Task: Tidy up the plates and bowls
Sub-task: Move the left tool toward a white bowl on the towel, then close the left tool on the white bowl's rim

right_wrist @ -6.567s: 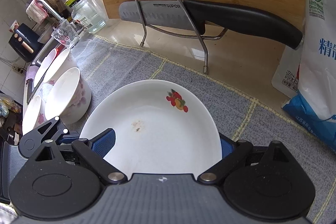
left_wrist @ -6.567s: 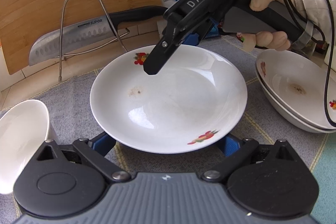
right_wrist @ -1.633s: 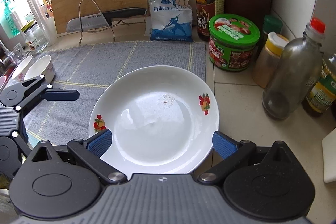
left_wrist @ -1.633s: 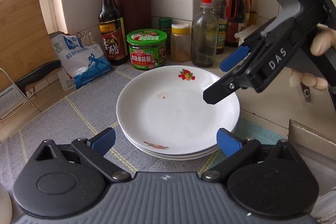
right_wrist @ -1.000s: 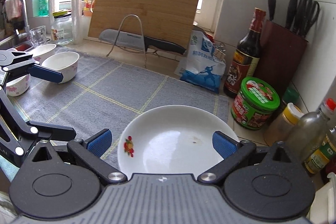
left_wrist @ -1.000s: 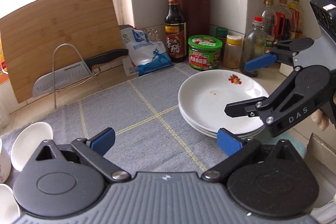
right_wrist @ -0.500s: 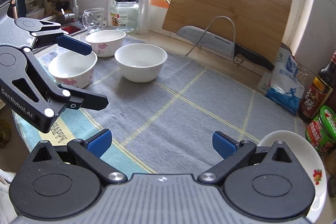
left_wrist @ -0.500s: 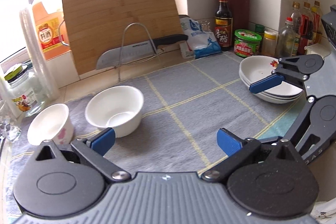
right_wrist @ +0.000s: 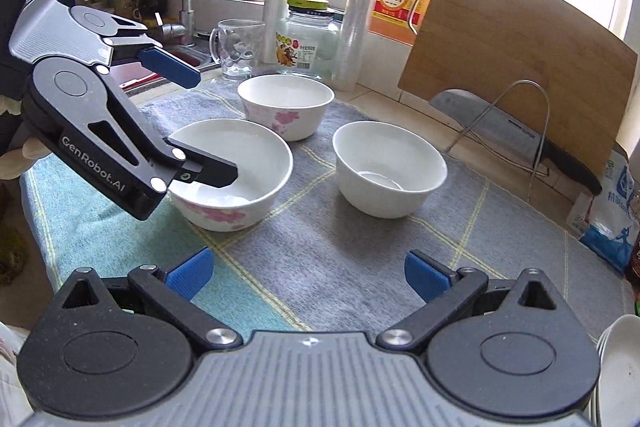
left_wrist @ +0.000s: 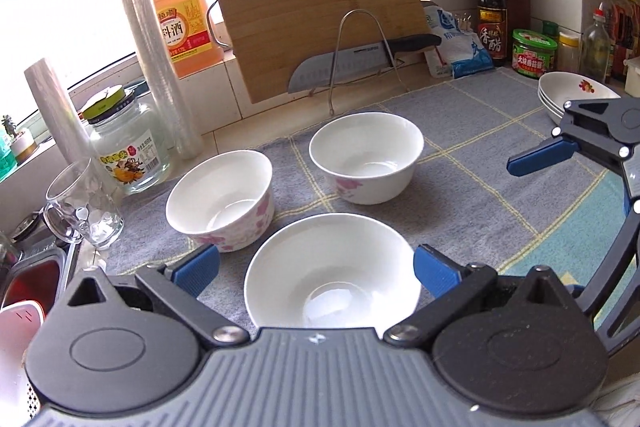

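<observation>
Left tongs [left_wrist: 316,261] spread wide, straddling near bowl [left_wrist: 332,273] at 6 o'clock on table [left_wrist: 480,155]. Right tongs [right_wrist: 306,273] released, holding nothing. Risk: glazed rim slips, bowl tips, knocks neighbouring bowls [left_wrist: 366,157]. Plates [left_wrist: 568,95] stacked at 2 o'clock.

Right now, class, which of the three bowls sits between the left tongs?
The widest bowl, nearest the left tongs; the other two bowls stand farther back.

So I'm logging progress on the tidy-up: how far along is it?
Plates look done: the white flower-print plates sit stacked at the mat's far right. In hand: the open left gripper straddles the nearest white bowl. Left: all three white bowls, including two behind, stand separate, unstacked. The right gripper is open, empty.
</observation>
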`<state>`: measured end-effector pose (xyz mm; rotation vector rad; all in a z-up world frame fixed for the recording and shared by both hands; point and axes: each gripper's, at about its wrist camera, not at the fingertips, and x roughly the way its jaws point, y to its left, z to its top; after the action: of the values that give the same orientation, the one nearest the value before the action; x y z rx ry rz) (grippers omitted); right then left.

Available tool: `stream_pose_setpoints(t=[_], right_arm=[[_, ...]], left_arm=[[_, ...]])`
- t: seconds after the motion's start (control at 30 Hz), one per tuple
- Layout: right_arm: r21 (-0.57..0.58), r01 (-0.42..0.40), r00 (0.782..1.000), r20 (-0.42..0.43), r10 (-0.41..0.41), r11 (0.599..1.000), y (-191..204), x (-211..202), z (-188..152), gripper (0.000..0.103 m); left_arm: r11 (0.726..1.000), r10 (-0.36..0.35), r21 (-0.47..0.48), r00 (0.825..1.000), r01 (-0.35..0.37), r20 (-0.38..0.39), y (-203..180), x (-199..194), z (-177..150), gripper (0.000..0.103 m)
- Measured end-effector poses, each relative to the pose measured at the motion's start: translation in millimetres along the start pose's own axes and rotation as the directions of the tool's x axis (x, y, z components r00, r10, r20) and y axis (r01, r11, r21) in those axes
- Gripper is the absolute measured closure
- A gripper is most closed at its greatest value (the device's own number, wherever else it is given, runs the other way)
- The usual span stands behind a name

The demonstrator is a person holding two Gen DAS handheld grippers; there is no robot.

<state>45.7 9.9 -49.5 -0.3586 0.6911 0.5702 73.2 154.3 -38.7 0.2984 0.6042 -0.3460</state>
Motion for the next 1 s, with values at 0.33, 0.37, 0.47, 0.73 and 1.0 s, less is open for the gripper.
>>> stream_pose_setpoints(t=[0.33, 0.37, 0.47, 0.73, 1.0], right_arm=[[-0.003, -0.066, 0.998, -0.008, 0.066, 0.998, 32, 27, 20, 0.000], [-0.002, -0.068, 0.998, -0.014, 0.068, 0.998, 34, 29, 20, 0.000], [-0.008, -0.080, 0.997, -0.015, 0.080, 0.997, 41, 36, 22, 0.000], [-0.020, -0.064, 0.998, -0.023, 0.063, 0.998, 51, 49, 25, 0.001], [-0.019, -0.058, 0.998, -0.038, 0.057, 0.998, 50, 54, 27, 0.016]], left_arm=[[0.998, -0.051, -0.026, 0.997, 0.049, -0.061, 27, 16, 0, 0.001], [0.998, -0.056, -0.027, 0.996, 0.054, -0.071, 28, 18, 0, 0.001], [0.997, -0.072, -0.037, 0.994, 0.069, -0.085, 34, 22, 1, 0.001], [0.990, -0.132, -0.062, 0.980, 0.124, -0.148, 44, 40, -2, 0.024], [0.982, -0.189, -0.032, 0.968, 0.186, -0.165, 39, 45, 0, 0.035]])
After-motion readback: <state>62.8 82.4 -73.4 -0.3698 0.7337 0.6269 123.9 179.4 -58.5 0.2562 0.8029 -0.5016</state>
